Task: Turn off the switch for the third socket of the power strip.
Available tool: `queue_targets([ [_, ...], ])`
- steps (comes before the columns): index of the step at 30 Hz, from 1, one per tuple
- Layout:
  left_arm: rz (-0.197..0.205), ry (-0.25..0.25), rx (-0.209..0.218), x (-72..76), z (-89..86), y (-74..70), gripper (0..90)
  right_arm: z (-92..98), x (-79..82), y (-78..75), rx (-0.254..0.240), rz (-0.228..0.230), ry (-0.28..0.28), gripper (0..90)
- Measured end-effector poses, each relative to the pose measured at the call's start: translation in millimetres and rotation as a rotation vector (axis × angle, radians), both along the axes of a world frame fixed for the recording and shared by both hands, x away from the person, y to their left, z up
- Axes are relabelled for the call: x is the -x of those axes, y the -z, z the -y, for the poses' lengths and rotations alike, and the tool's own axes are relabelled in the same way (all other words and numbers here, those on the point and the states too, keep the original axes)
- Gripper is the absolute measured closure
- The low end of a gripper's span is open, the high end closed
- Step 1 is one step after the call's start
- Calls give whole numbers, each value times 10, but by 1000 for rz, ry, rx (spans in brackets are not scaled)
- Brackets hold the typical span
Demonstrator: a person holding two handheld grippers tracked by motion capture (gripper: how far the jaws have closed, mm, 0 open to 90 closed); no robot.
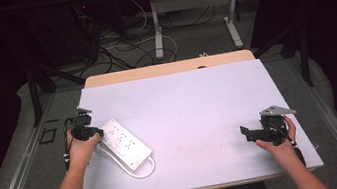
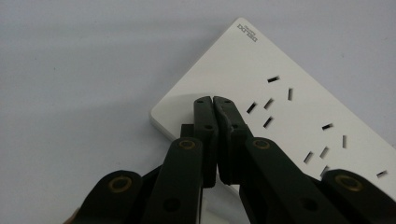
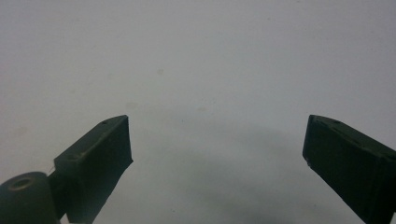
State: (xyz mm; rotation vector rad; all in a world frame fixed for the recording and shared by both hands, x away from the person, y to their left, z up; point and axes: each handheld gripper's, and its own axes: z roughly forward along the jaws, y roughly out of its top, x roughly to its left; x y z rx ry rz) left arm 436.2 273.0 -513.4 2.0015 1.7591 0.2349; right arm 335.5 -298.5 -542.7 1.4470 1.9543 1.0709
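Two grippers over a pale lavender table sheet (image 1: 193, 101). High view: left gripper (image 1: 92, 132) at the far end of a white rectangular plastic power strip (image 1: 124, 144) near the table's left edge; right gripper (image 1: 246, 132) well apart. Left gripper view: jaws closed together over the strip's corner, gripping nothing; pressing there could skid or pivot it. Right gripper view: jaws wide, idle.

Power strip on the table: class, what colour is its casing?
White. The power strip shows best in the left gripper view, with dark socket slots across its face.
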Motion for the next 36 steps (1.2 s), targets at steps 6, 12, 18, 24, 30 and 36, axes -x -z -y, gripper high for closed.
queue_targets([
  [6,6,-5,2,3,-3,-5,839,-4,-21,19,-4,-9,7,74],
  [12,25,-4,9,19,-3,-20,803,11,-41,31,-5,-11,2,80],
  [18,37,3,11,44,1,-53,767,0,-30,24,-2,-9,2,81],
  [24,61,1,19,84,30,-96,717,-28,-18,-4,2,4,-1,81],
  [30,75,3,38,109,51,-161,672,-34,-18,-7,9,5,-11,81],
  [36,80,36,37,115,83,-227,623,-31,-17,-9,10,3,-4,81],
])
